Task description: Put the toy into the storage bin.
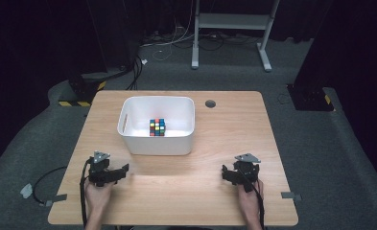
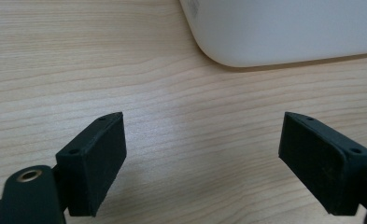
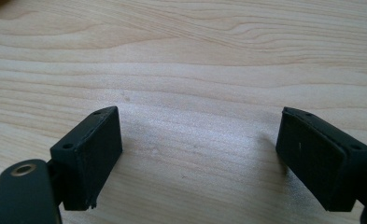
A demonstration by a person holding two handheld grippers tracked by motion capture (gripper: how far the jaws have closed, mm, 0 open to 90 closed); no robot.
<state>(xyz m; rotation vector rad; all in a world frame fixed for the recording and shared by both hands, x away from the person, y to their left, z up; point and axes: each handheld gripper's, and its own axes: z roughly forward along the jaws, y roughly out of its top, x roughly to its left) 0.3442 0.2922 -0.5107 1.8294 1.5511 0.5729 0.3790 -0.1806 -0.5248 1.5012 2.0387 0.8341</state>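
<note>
A white plastic bin [image 1: 157,143] stands on the wooden table [image 1: 224,124], left of centre. Inside it lies a multicoloured puzzle cube [image 1: 157,127]. My left gripper [image 1: 116,173] rests near the front left of the table, held by a hand, its jaws wide apart and empty. In the left gripper view the gripper [image 2: 202,154] looks over bare wood with the bin's lower corner [image 2: 274,32] just ahead. My right gripper [image 1: 229,174] sits at the front right, also open with nothing between its jaws. Bare wood lies under the gripper [image 3: 200,154] in the right gripper view.
A small round dark hole [image 1: 210,103] marks the table's far side, right of the bin. Beyond the table are cables on the grey floor and a white metal stand [image 1: 229,28]. Dark equipment bases [image 1: 311,96] stand at both sides.
</note>
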